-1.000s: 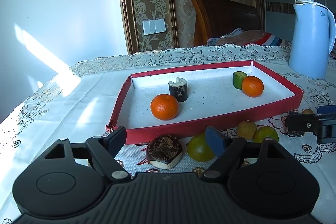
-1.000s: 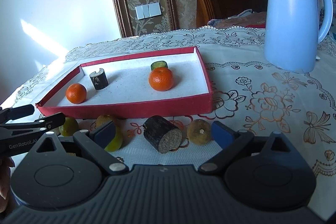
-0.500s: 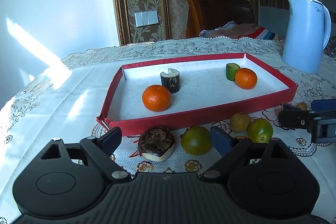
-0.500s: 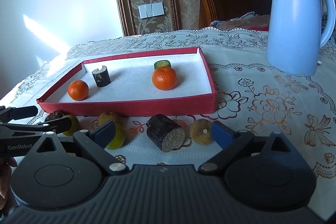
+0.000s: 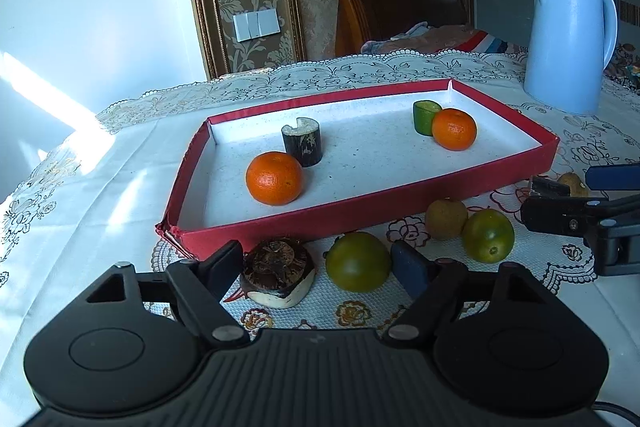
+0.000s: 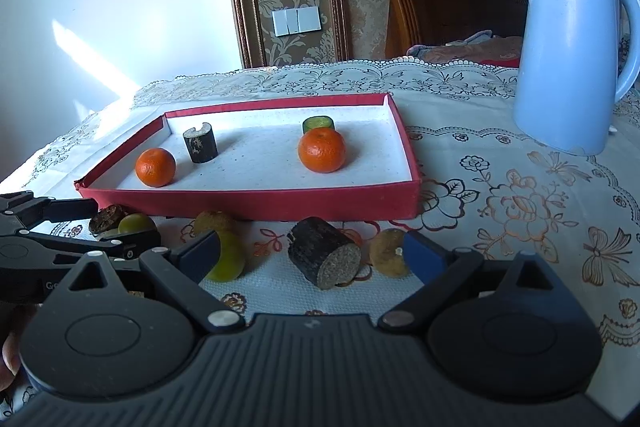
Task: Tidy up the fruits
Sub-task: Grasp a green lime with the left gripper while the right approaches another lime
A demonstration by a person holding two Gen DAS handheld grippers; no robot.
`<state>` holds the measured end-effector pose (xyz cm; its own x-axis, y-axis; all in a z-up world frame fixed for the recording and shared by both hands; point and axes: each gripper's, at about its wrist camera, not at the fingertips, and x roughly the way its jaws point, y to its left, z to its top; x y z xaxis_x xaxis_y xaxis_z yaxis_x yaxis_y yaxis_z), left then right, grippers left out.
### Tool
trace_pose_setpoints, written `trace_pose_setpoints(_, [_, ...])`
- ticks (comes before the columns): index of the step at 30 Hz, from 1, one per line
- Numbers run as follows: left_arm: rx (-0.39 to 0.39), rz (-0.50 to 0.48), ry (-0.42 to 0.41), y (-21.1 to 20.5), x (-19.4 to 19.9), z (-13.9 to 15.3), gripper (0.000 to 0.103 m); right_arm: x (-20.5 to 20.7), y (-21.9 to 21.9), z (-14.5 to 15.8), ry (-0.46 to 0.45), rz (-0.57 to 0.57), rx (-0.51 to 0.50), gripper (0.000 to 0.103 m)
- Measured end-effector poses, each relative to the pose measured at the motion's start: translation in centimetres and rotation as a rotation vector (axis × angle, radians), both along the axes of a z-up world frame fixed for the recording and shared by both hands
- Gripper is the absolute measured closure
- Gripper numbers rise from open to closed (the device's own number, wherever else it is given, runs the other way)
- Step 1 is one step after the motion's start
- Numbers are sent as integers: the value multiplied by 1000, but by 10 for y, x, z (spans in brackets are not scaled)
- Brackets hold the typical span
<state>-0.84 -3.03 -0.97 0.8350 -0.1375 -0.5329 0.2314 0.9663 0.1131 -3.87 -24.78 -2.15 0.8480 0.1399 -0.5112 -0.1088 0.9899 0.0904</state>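
A red tray (image 5: pixel 360 211) (image 6: pixel 256 205) holds two oranges (image 5: pixel 274 178) (image 5: pixel 454 129), a dark cane piece (image 5: pixel 302 141) and a green piece (image 5: pixel 425 117). In front of it on the cloth lie a brown cut fruit (image 5: pixel 280 273), a green citrus (image 5: pixel 357 261), a second green citrus (image 5: pixel 488 235) and a tan fruit (image 5: pixel 445 219). My left gripper (image 5: pixel 318 269) is open around the brown cut fruit and the green citrus, without touching. My right gripper (image 6: pixel 312 259) is open around a dark cane piece (image 6: pixel 324 259), with a tan fruit (image 6: pixel 388 257) and a green citrus (image 6: pixel 228 259) beside its fingers.
A light blue kettle (image 5: pixel 568 43) (image 6: pixel 572 55) stands at the back right on the lace tablecloth (image 6: pixel 520 211). A wooden headboard (image 5: pixel 392 11) and wall are behind the table. Each gripper shows in the other's view (image 5: pixel 580 215) (image 6: pixel 60 231).
Both grippers have drawn back and risen a little, so the fruits sit lower between the fingers. Nothing has been grasped or moved.
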Motion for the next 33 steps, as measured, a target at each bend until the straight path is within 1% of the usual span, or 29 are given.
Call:
trace_pose_setpoints(1, [-8, -5, -2, 1, 0, 0, 28, 0, 0, 0, 2, 1, -2, 6])
trace_pose_setpoints(6, [-11, -10, -14, 1, -2, 2, 31, 0, 0, 0, 5, -3, 2, 6])
trace_pose_setpoints(8, [-13, -17, -28, 1, -4, 3, 37, 0, 0, 0, 7, -3, 3, 6])
trace_pose_setpoints(10, [-6, -16, -45, 0, -6, 3, 37, 0, 0, 0, 6, -3, 2, 6])
trace_pose_setpoints(13, [0, -7, -29, 0, -3, 3, 36, -1, 0, 0, 7, -3, 3, 6])
trace_pose_setpoints(16, [3, -14, -46, -1, -6, 3, 36, 0, 0, -1, 11, -2, 0, 6])
trace_pose_setpoints(18, [6, -27, -76, -2, -11, 5, 37, -1, 0, -1, 10, -2, -1, 6])
trace_pose_setpoints(21, [20, -73, -133, -7, -21, 7, 37, 0, 0, -1, 13, -4, 2, 6])
trace_pose_setpoints(23, [38, -91, -128, -12, -21, 6, 37, 0, 0, -2, 14, -5, 3, 5])
trace_pose_setpoints(25, [34, -97, -98, -12, -16, 5, 37, 1, 0, -2, 13, -4, 2, 5])
trace_pose_setpoints(27, [9, -130, -37, -10, -9, 3, 37, 1, 0, -2, 13, -5, 2, 5])
trace_pose_setpoints(31, [33, -150, -39, -16, -10, -1, 37, 1, -1, -1, 14, -6, 5, 5])
trace_pose_setpoints(33, [20, -143, -36, -14, -10, -1, 39, 1, -1, -2, 15, -7, 5, 5])
